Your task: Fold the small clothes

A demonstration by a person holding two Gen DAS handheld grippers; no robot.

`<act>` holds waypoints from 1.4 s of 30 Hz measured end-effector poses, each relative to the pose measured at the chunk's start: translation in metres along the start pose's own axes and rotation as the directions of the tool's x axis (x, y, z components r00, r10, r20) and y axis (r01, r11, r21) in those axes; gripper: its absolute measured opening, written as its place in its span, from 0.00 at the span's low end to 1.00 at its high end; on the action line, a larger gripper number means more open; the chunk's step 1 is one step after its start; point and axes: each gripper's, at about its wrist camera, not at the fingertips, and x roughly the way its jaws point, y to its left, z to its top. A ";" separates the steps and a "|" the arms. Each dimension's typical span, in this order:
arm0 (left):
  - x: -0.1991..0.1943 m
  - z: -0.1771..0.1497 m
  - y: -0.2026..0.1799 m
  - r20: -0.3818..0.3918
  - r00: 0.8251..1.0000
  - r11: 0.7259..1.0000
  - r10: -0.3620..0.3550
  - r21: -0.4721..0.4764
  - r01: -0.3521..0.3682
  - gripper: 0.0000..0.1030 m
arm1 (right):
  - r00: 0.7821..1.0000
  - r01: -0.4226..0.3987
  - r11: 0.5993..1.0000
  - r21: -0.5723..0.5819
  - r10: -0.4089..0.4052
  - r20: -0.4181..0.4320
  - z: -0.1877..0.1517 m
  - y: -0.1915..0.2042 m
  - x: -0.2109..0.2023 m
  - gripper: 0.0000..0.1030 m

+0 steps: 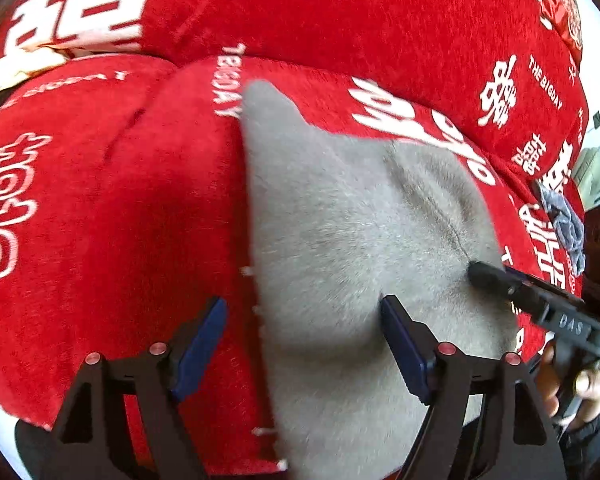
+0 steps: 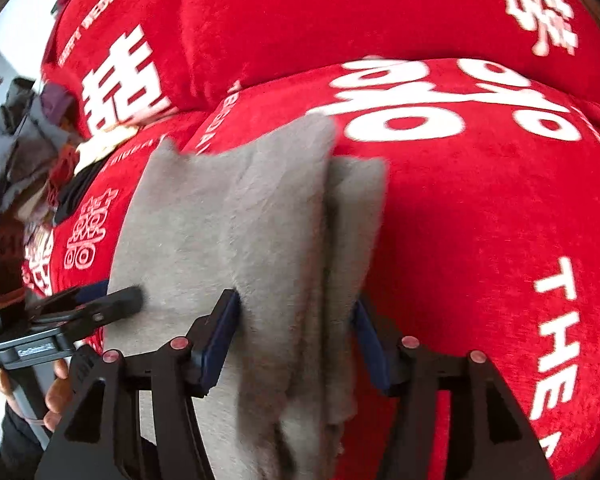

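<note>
A small grey fuzzy garment (image 1: 352,240) lies on a red sofa cover (image 1: 120,200) printed with white characters. My left gripper (image 1: 304,320) is open and straddles the garment's left edge, one finger on the red cover, the other on the grey cloth. My right gripper (image 2: 296,320) is open with a raised fold of the grey garment (image 2: 236,220) between its fingers. The right gripper's tip also shows in the left wrist view (image 1: 484,274), resting on the garment's right side. The left gripper's tip shows in the right wrist view (image 2: 128,300) at the garment's left edge.
Red back cushions (image 1: 340,12) rise behind the seat. A bluish-grey piece of cloth (image 1: 564,220) lies at the seat's right end. A pile of grey and dark clothes (image 2: 16,152) sits at the sofa's left end in the right wrist view.
</note>
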 end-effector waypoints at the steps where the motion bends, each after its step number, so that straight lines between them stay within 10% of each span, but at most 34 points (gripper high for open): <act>1: -0.008 -0.001 0.002 0.018 1.000 1.000 0.015 -0.005 -0.015 0.77 | 0.999 0.023 1.000 -0.009 -0.022 0.035 -0.001 0.001 -0.011 0.60; 6: -0.037 0.002 -0.008 0.094 0.995 1.000 0.015 0.013 -0.017 0.77 | 0.991 -0.028 0.974 -0.226 0.057 0.122 -0.019 0.043 -0.044 0.63; 10: -0.013 0.009 -0.022 0.076 0.985 0.985 0.158 0.057 -0.163 0.77 | 0.994 -0.072 0.927 -0.368 0.096 0.045 -0.041 0.068 -0.027 0.65; 15: 0.014 0.003 0.006 0.016 0.986 0.985 0.167 -0.043 -0.166 0.95 | 0.992 -0.109 0.938 -0.328 0.122 0.021 -0.051 0.047 -0.005 0.64; 24: 0.001 0.040 0.010 0.065 0.976 0.976 0.209 -0.082 -0.204 0.95 | 0.985 -0.152 0.929 -0.338 0.169 0.020 -0.052 0.058 -0.016 0.67; 28: 0.039 0.059 0.029 -0.041 0.937 0.932 0.347 -0.095 -0.349 0.94 | 0.986 -0.151 0.936 -0.318 0.167 0.022 -0.056 0.051 -0.008 0.67; 35: 0.014 0.077 0.006 0.006 0.973 0.966 0.233 -0.117 -0.231 0.91 | 0.990 -0.109 0.920 -0.375 0.135 0.045 -0.065 0.060 -0.023 0.68; 42: 0.034 0.089 -0.115 -0.033 0.996 0.982 0.088 0.171 -0.081 0.91 | 0.995 -0.084 0.883 -0.461 0.102 0.014 -0.091 0.065 -0.014 0.68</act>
